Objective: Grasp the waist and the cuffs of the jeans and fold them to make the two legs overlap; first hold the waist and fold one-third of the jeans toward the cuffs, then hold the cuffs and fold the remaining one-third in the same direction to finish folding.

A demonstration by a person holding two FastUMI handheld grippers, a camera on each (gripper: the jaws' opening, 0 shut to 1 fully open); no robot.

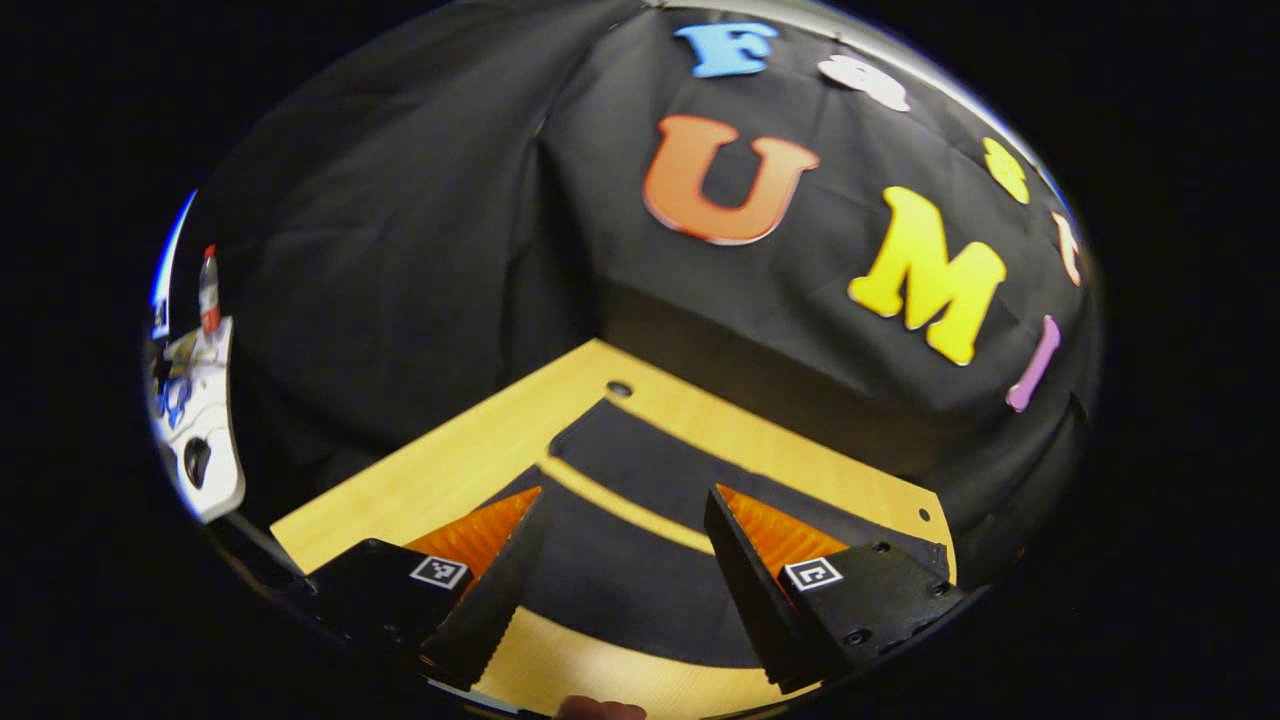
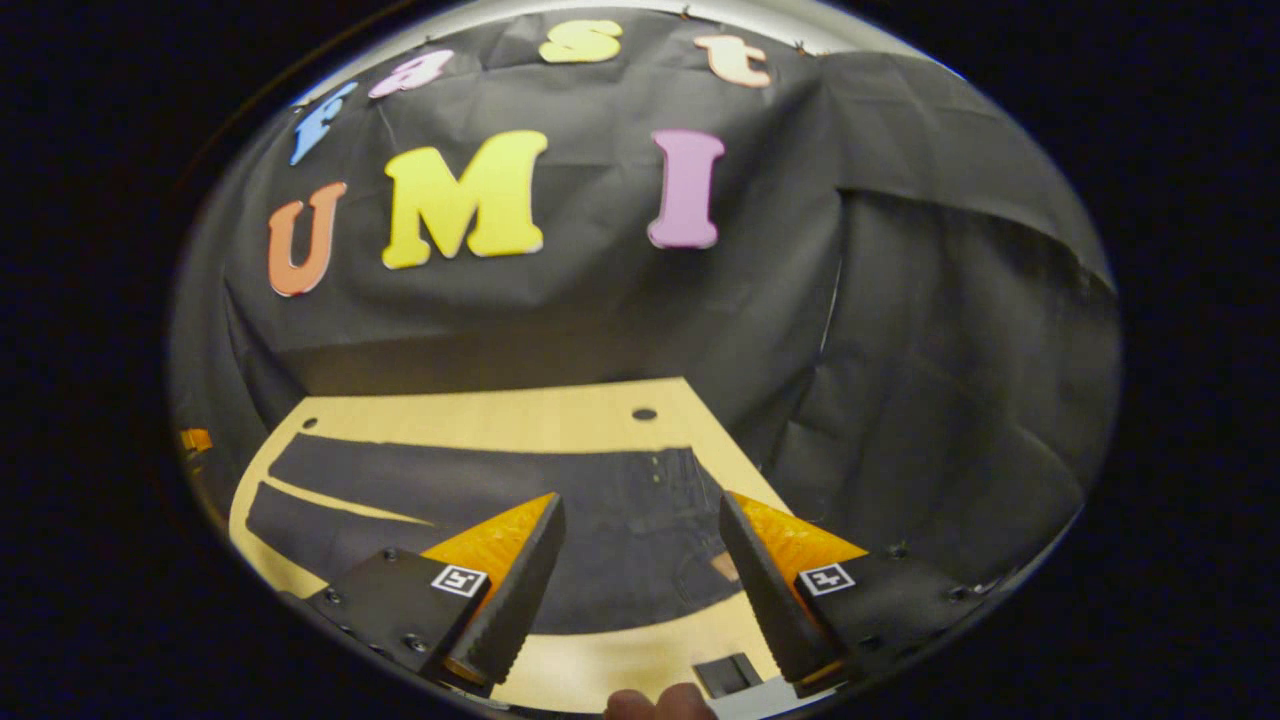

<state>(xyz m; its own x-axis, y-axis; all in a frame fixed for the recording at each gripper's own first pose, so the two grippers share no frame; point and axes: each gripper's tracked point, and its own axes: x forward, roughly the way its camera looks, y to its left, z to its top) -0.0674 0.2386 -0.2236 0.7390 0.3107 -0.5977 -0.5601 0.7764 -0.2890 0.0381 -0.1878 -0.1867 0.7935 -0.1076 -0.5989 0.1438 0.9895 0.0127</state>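
Note:
Dark jeans [image 2: 560, 490] lie flat on the wooden table [image 2: 480, 420], legs spread with a thin strip of tabletop between them. In the right gripper view the waist [image 2: 670, 480] is at the right and the legs run off to the left. My right gripper [image 2: 640, 505] hovers open above the seat and waist area, holding nothing. In the left gripper view the two legs [image 1: 640, 570] pass under my left gripper [image 1: 623, 500], which is open and held above the cloth. The leg ends [image 1: 575, 445] lie just beyond its left fingertip.
The table has a round hole [image 1: 619, 388] near its far edge, also seen in the right gripper view as a hole [image 2: 644, 413]. A white object [image 1: 200, 430] with a small bottle [image 1: 208, 290] stands off to the left. A fingertip [image 2: 660, 703] and a small dark piece [image 2: 727, 675] show at the near edge.

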